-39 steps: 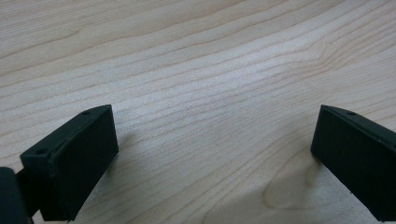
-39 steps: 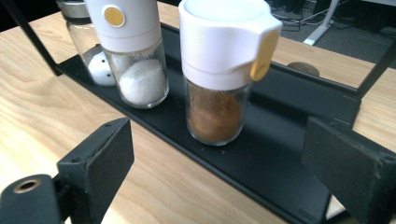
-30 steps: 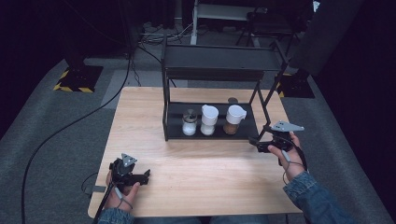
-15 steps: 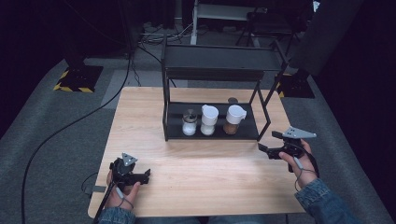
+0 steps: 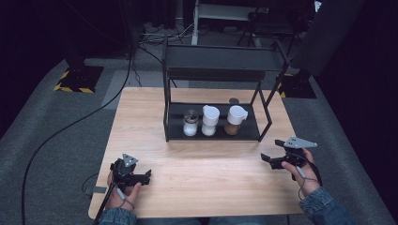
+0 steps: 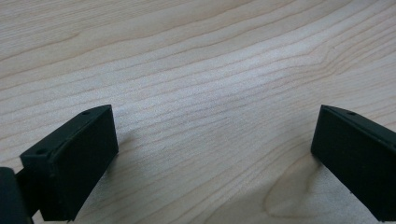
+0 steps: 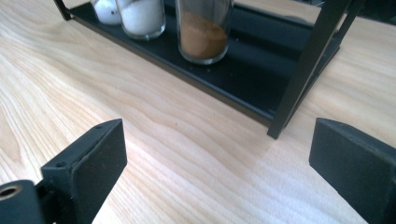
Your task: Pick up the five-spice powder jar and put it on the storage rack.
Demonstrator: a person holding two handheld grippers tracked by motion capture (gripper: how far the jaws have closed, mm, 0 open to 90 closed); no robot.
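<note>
I had the right gripper [image 5: 268,158] low over the table [image 5: 141,122], off the rack's [image 5: 213,136] front right corner, with its fingers [image 7: 88,168] spread wide. They had just been opening, and nothing sat between them. The brown spice jar [image 5: 233,119] stood on the rack's bottom shelf at the right end of the row, at about eleven o'clock from that gripper, with the white jar [image 5: 209,120] and the small shaker [image 5: 190,124] beside it. The left gripper [image 5: 148,175] rested near the table's front left edge, fingers [image 6: 70,158] apart and empty. I judged the step to be the approach; next I'd need to slide the open fingers past the rack's post and around the brown jar.
</note>
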